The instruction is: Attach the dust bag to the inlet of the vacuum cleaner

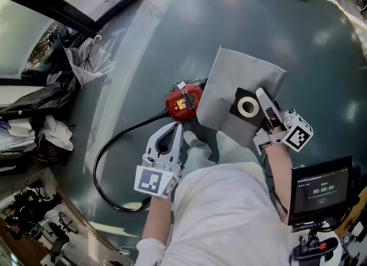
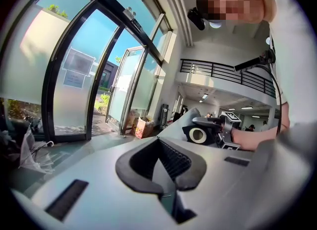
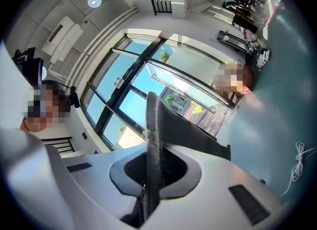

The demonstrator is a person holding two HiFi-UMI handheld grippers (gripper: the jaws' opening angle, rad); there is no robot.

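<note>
Head view: right gripper [image 1: 262,96] is clamping the grey fabric dust bag [image 1: 229,87] by its edge, just beside the black collar with white ring [image 1: 248,108]. Probably this is keeping the opening free for the inlet. The bag is hanging over the right side of the red vacuum cleaner body [image 1: 184,101] on the floor; whether they touch I cannot tell. Left gripper [image 1: 178,126] is waiting near, jaws together, empty.

Left gripper view: it is showing the collar face-on, but no vacuum.

Right gripper view: it is showing only the fabric, pinched edge-on.
</note>
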